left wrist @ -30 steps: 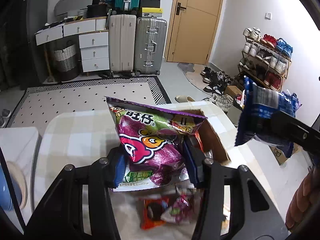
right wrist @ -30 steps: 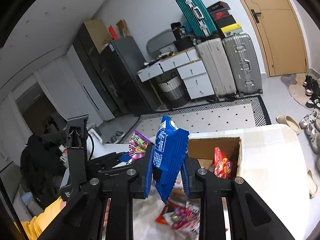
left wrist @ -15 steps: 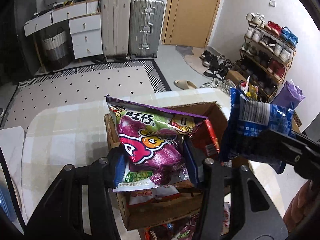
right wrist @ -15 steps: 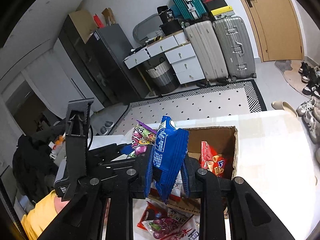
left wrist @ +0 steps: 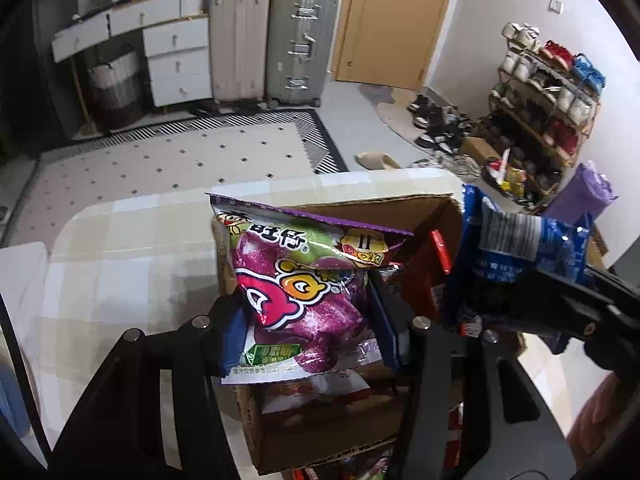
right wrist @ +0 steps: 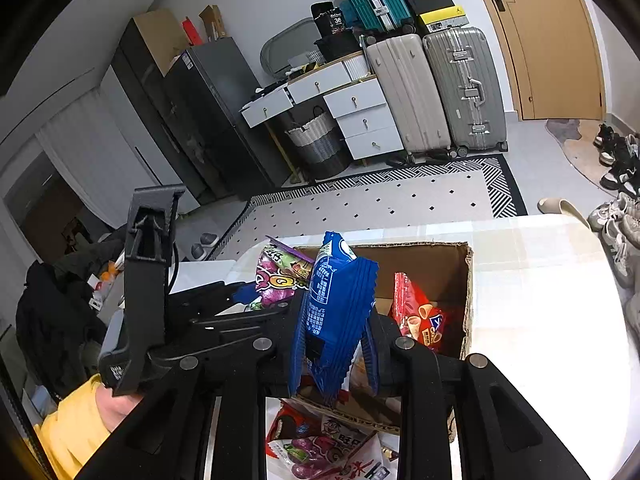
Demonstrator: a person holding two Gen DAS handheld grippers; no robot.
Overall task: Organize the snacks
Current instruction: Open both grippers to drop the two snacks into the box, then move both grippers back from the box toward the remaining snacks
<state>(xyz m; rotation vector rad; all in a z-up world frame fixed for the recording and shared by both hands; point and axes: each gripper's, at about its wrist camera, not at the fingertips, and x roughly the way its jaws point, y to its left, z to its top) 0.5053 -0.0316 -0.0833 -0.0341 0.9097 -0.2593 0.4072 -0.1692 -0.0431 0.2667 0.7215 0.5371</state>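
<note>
Left wrist view: the left gripper (left wrist: 308,334) has the purple snack bag (left wrist: 296,280) between its jaws, which have just been opening a little, above the open cardboard box (left wrist: 424,210) on the checked table (left wrist: 132,248); red packets lie inside, partly hidden by the bag; the blue snack bag (left wrist: 516,244) hangs over the box's right side.

Right wrist view: the right gripper (right wrist: 334,350) is clamped tight on the blue snack bag (right wrist: 336,312); a red packet (right wrist: 416,316) leans inside the box (right wrist: 466,288); more packets (right wrist: 320,446) sit at the table's near edge, cut off.
</note>
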